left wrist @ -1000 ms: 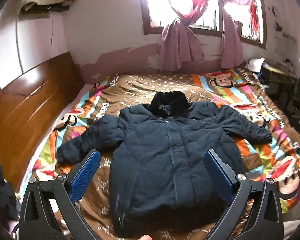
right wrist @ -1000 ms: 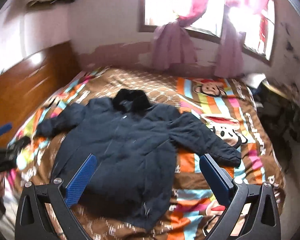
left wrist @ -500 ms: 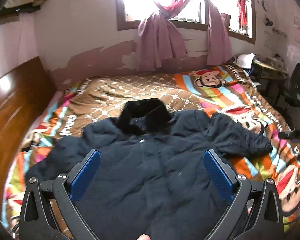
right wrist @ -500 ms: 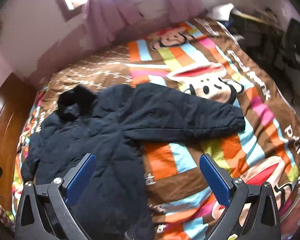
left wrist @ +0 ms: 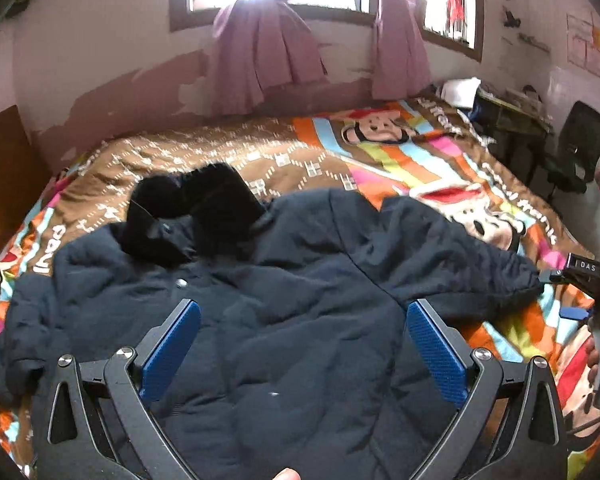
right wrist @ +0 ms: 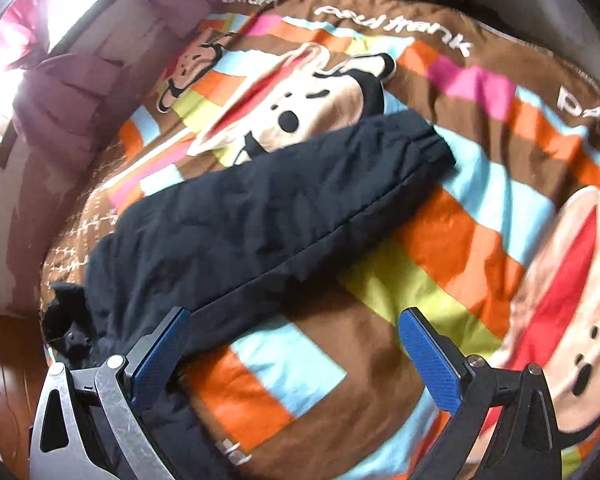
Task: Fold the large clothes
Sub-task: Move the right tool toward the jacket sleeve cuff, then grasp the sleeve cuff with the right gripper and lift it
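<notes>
The jacket's right sleeve (right wrist: 284, 208) is stretched out slantwise just ahead of the right gripper (right wrist: 296, 354), fingers spread wide with nothing held, while the left gripper (left wrist: 300, 352), equally spread, is parked over the jacket (left wrist: 260, 320) body on the bed (right wrist: 480, 240).

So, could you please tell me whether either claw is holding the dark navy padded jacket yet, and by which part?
Nothing is held: the left claw and right claw are both open above the dark navy padded jacket.
</notes>
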Available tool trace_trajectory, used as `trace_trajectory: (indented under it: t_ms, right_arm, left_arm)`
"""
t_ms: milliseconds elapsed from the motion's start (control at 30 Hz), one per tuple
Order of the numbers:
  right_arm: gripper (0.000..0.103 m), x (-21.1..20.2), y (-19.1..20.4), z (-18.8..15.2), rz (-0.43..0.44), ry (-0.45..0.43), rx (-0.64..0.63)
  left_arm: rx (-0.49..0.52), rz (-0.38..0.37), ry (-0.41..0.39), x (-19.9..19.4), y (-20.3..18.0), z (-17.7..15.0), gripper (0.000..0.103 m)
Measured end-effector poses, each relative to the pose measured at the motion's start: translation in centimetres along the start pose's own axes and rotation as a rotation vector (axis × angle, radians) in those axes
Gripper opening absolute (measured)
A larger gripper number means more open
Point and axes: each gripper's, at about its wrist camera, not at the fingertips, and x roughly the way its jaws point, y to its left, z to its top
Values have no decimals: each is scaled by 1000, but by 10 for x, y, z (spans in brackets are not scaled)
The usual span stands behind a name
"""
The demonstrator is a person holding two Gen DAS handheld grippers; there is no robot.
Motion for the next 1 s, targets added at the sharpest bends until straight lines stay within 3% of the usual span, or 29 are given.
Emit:
trace_trajectory:
  t_ms: [100, 167, 267, 333, 467, 533, 667, 767, 833, 867, 900, 1000]
  right_arm:
    - [103, 27, -21, 6, 61, -24, 34]
    - [103, 45, -46, 7, 126, -48, 123]
    - [90, 69, -69, 14, 119, -33, 180]
    - [85, 80, -77, 22, 102, -37, 171]
    - [59, 95, -99, 35, 151, -73, 270]
    - [59, 103, -108, 39, 223, -80, 359]
    - [59, 112, -115, 48, 232, -108, 400]
    - [59, 120, -124, 49, 253, -98, 471]
    - [41, 119, -127, 50, 267, -108, 488]
    - [17, 114, -127, 50, 251, -117, 467]
    - [11, 109, -125, 51, 241, -125, 449]
    - [7, 79, -108, 58, 184, -165, 351]
  left_arm:
    - [13, 24, 44, 29, -10, -9, 101]
    - [29, 53, 65, 50, -18, -15, 101]
    - [6, 60, 82, 75, -21, -19, 101]
    - [-12, 15, 103, 89, -21, -18, 101]
    - [-17, -47, 143, 111, -29, -8, 101]
    - [-23, -51, 159, 120, -32, -6, 101]
    - [0, -23, 235, 143, -40, -8, 101]
    - [13, -49, 245, 145, -41, -9, 101]
    - [42, -52, 246, 145, -44, -8, 101]
    - [59, -44, 251, 144, -45, -7, 101]
    - [66, -42, 251, 141, -45, -6, 101]
    - [52, -74, 230, 123, -41, -3, 101]
